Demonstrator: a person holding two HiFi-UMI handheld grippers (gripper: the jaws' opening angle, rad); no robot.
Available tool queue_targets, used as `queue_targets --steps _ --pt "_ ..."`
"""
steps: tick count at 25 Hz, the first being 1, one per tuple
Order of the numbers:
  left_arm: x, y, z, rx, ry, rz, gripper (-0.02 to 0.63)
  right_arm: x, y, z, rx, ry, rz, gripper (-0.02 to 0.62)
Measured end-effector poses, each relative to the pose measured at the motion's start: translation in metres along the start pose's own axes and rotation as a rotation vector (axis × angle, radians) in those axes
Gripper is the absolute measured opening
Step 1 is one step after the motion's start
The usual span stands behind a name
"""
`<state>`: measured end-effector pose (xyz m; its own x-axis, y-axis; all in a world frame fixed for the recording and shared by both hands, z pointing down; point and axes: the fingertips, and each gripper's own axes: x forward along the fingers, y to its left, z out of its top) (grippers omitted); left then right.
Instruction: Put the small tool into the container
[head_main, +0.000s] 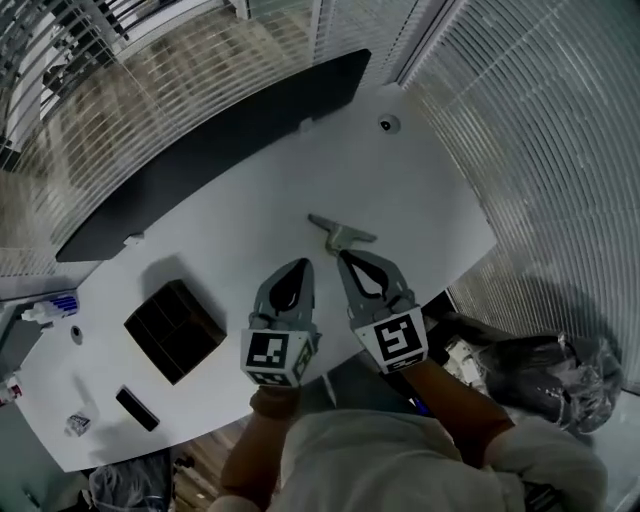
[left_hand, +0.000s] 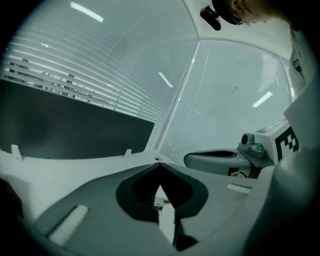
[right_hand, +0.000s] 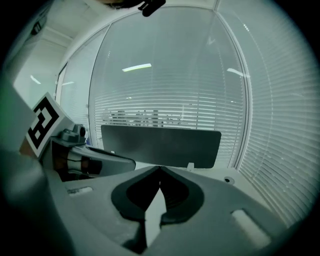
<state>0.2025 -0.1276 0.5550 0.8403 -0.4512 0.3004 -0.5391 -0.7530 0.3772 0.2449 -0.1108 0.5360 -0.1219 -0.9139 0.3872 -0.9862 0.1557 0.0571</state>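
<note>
The small grey implement (head_main: 340, 233) is shaped like a T, with a long thin bar across and a short thicker stem. It lies flat on the white bench (head_main: 420, 190), near the front edge and right of the middle. The black box (head_main: 175, 330) is well apart from it, on the left part of the bench. The box is square, open on top, and divided inside into compartments.

The left tool (head_main: 302, 263) and the right tool (head_main: 345, 255) are side by side over the front edge. Both have their jaws closed tip to tip, and neither holds anything. The tip of the right tool is just beside the stem of the implement; I cannot tell if it touches.

Only the head view shows the implement, the box, a flat black block (head_main: 137, 408) near the left corner, and a dark bag (head_main: 545, 375) on the floor at the right. The two gripper views do not show these. They show the closed jaws from near, the dark panel (right_hand: 160, 145) that stands along the far edge of the bench, and the window blinds (right_hand: 280, 130) behind it. Each gripper view shows the other tool beside it too.

By count there are two tools, one implement, one box, one panel and one black block.
</note>
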Motion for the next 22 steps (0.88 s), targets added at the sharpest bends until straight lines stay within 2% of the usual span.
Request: queue_targets --steps 8,14,16,22 --pt "0.029 0.014 -0.038 -0.018 0.074 0.023 0.003 0.017 -0.007 -0.044 -0.011 0.075 0.030 0.002" --pt "0.048 0.019 -0.061 -0.029 0.119 0.021 0.003 0.027 -0.008 -0.072 -0.081 0.133 0.055 0.005" --pt "0.054 0.018 -0.071 -0.037 0.146 0.010 0.003 0.031 -0.006 -0.083 -0.090 0.150 0.071 0.039" --pt "0.070 0.020 -0.100 -0.045 0.217 0.004 0.003 0.043 -0.010 -0.116 -0.156 0.222 0.066 0.053"
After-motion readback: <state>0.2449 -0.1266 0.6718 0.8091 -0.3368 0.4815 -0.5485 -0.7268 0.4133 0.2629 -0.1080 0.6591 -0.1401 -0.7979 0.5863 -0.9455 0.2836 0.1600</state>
